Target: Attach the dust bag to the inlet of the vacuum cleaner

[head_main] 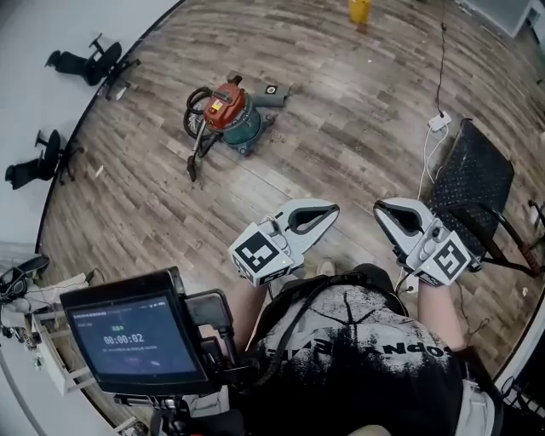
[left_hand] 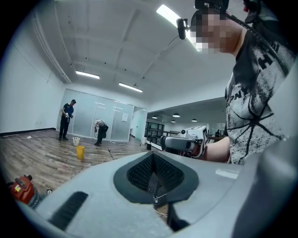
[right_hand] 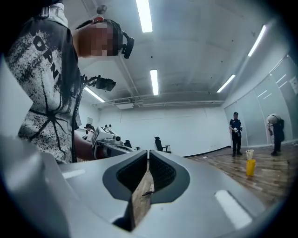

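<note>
In the head view, the vacuum cleaner point(head_main: 228, 119) stands on the wooden floor point(head_main: 341, 111) at the far left of centre. It has a red top over a teal drum, with a black hose looped round its left side and trailing toward the near side. It is well apart from both claws. Open floor lies all round it, bounded on the left by the curved edge of a white wall. A black mesh chair point(head_main: 473, 183) stands at the right, with a white cable point(head_main: 430, 145) running beside it. A yellow bucket point(head_main: 359, 10) sits at the far edge. The left claw point(head_main: 332, 208) and right claw point(head_main: 378, 208) are held level in front of the person's chest, tips near each other, and a small screen point(head_main: 132, 336) glows at the near left. In the left gripper view, the left claw is closed with nothing in it. The vacuum cleaner shows low at the left edge. Beyond the bucket, two people point(left_hand: 66, 120) stand before a glass wall point(left_hand: 111, 122). In the right gripper view, the right claw is closed at its tips and empty, with only a thin wedge of floor showing behind them. Strip lights point(right_hand: 144, 16) cross a white ceiling over a broad, mostly bare room.
</note>
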